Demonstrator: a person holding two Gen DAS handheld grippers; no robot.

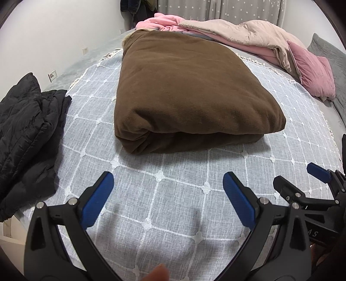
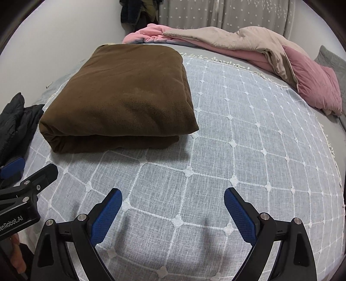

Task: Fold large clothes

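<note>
Here folded brown garment (image 2: pixel 121 97) mid-bedspread (image 2: pixel 248 151) — edges clear, grippers apart.

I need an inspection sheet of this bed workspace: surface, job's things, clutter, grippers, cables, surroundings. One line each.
Surface: grey checked bedspread, bare in front of both grippers.
Job's things: brown garment folded into a thick rectangle; black padded jacket lies crumpled to its left.
Clutter: pink and beige quilt and pink pillow bunched at the far edge.
Grippers: left gripper open, empty; right gripper open, empty.
Cables: nothing seen.
Surroundings: star-patterned curtain, white wall with socket.
</note>
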